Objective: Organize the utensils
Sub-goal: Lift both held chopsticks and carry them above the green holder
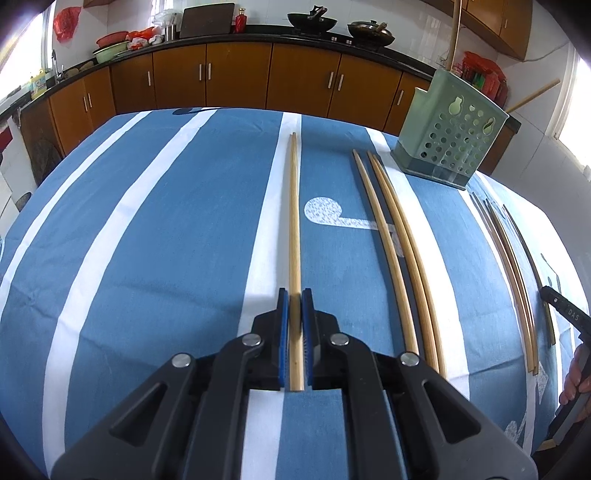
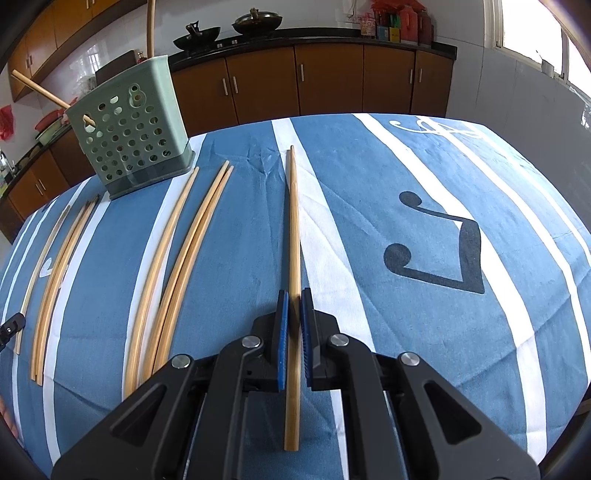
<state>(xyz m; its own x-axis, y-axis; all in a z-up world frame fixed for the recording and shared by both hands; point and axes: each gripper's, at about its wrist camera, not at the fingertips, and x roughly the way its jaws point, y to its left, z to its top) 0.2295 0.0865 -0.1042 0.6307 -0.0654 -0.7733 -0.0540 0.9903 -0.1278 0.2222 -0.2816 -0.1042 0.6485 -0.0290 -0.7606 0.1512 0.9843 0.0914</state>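
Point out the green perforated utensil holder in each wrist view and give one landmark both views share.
Left wrist view: the green utensil holder stands upper right, at the far table edge, beyond the loose chopsticks.
Right wrist view: the green utensil holder stands upper left, again beyond the loose chopsticks.
Shared landmark: the two black woks on the back counter.
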